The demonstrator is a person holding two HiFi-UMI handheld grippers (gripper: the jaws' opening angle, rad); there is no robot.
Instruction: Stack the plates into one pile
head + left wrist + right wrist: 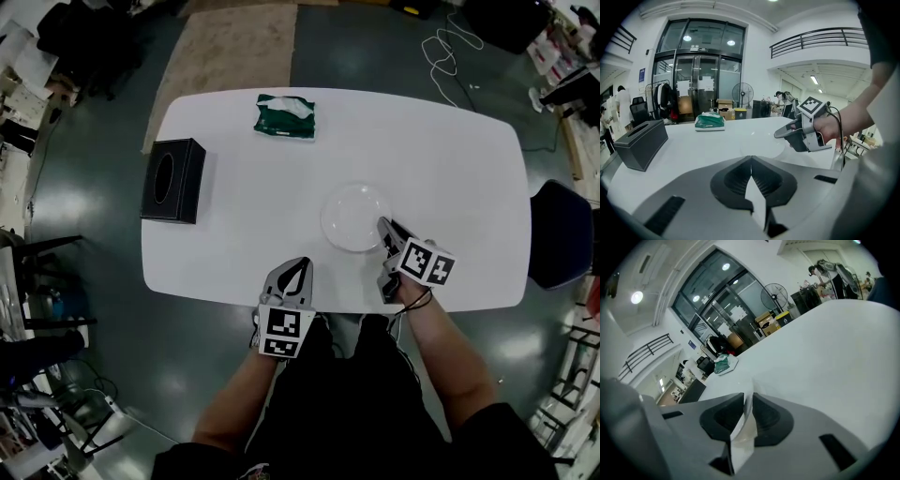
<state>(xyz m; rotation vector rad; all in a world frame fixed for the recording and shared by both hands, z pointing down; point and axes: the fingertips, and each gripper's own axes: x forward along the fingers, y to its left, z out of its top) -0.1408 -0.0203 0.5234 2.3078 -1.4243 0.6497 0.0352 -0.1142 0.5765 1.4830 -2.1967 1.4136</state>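
Glossy plate (354,217) on smooth tbl (450,169), matt box (173,180).

One white oval table (450,169) stands here. On it I count one pile of white round plates (352,216), though how many plates it holds I can't tell, one black rectangular tissue box (173,180) and one green plastic packet (287,116). There are two grey handheld grippers, the left gripper (302,263) and the right gripper (382,224), each with one marker cube. Around the table are one dark blue chair (560,234), one tan rug (230,47) and one white cable (450,52).
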